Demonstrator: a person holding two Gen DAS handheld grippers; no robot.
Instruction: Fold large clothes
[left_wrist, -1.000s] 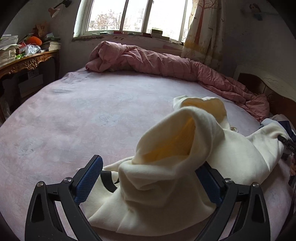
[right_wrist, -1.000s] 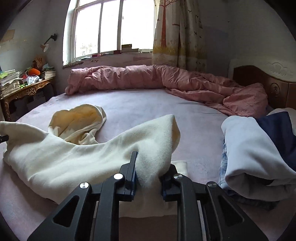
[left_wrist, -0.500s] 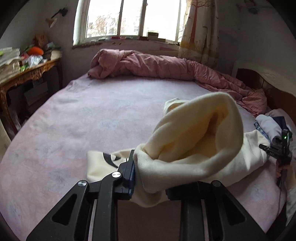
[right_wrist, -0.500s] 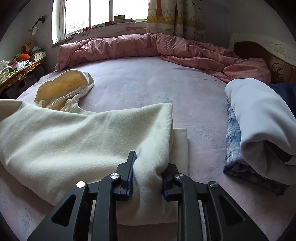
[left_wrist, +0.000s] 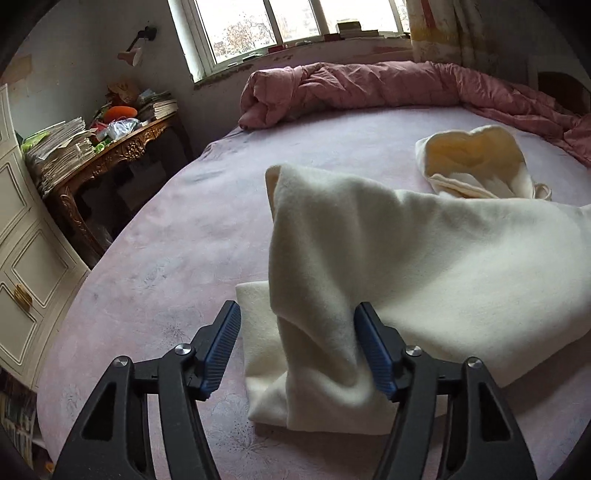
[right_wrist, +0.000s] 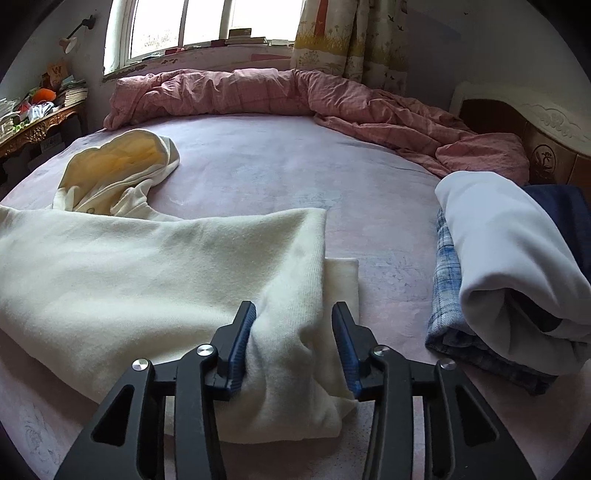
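Note:
A cream hooded sweatshirt lies folded over on the pink bed, its hood spread flat beyond the body. My left gripper is open, with the sweatshirt's left corner lying loose between its blue pads. In the right wrist view the sweatshirt lies to the left, hood at the back. My right gripper is open around the right corner, which rests on the bed.
A rumpled pink quilt runs along the far edge of the bed. A stack of folded clothes sits at the right. A wooden desk with clutter and a white cabinet stand left of the bed.
Both grippers were shut on the sweatshirt's corners and carried the fold over; now both have opened and the cloth lies on the bed.

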